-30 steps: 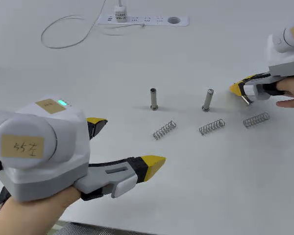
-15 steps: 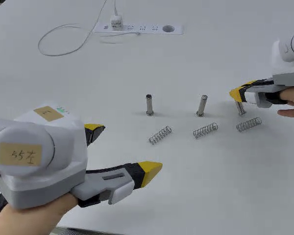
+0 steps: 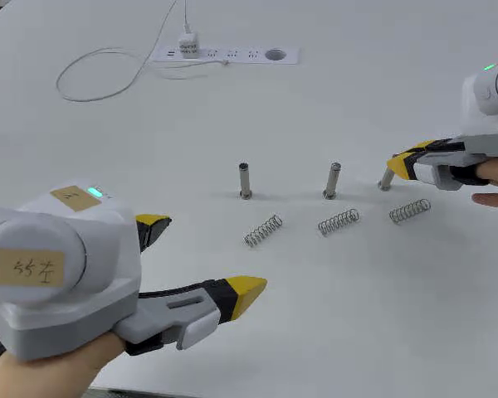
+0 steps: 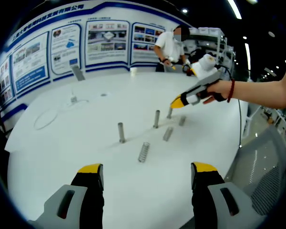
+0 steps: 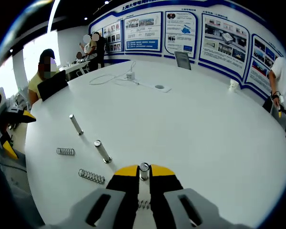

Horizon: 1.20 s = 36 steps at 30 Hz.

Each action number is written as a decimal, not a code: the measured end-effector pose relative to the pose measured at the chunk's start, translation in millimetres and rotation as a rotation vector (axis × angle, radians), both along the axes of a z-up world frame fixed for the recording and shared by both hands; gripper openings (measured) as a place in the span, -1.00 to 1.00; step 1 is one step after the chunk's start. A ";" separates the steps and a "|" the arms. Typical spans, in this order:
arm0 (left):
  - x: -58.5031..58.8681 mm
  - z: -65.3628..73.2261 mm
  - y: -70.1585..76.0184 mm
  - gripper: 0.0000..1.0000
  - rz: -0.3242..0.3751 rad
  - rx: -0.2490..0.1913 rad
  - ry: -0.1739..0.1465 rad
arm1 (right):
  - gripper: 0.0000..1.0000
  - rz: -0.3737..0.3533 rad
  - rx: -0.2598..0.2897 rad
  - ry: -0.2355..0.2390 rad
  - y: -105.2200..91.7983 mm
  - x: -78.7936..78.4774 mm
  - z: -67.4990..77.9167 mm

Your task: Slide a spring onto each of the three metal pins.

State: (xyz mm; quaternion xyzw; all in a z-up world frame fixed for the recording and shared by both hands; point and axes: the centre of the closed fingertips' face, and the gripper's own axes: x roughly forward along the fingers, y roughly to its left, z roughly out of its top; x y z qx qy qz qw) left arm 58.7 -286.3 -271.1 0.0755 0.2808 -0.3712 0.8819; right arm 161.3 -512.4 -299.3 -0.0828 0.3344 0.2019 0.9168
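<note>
- Between the yellow tips of the right gripper (image 3: 401,162), a short silver metal pin (image 3: 386,178) is pinched near its top. It leans over the white worktable (image 3: 382,315) rather than standing, and we judge the grip is there to set it upright.
- Just below those jaws lies a small coiled steel spring (image 3: 410,211), close enough, we think, to be fetched next.
- Ahead and to the left of the right gripper, a middle silver pin (image 3: 332,180) and a far silver pin (image 3: 245,180) stand upright and bare.
- A middle spring (image 3: 339,221) and a far spring (image 3: 263,231) each lie flat just beside their pin; we see none threaded yet.
- The left gripper (image 3: 201,257) hovers well short of the row, its jaws spread wide and empty, apparently placed to reach for a spring.
</note>
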 end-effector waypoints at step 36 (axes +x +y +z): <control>-0.7 0.8 0.1 0.51 -0.001 0.006 -0.005 | -0.83 -0.020 -0.019 0.034 -8.3 -14.4 -1.6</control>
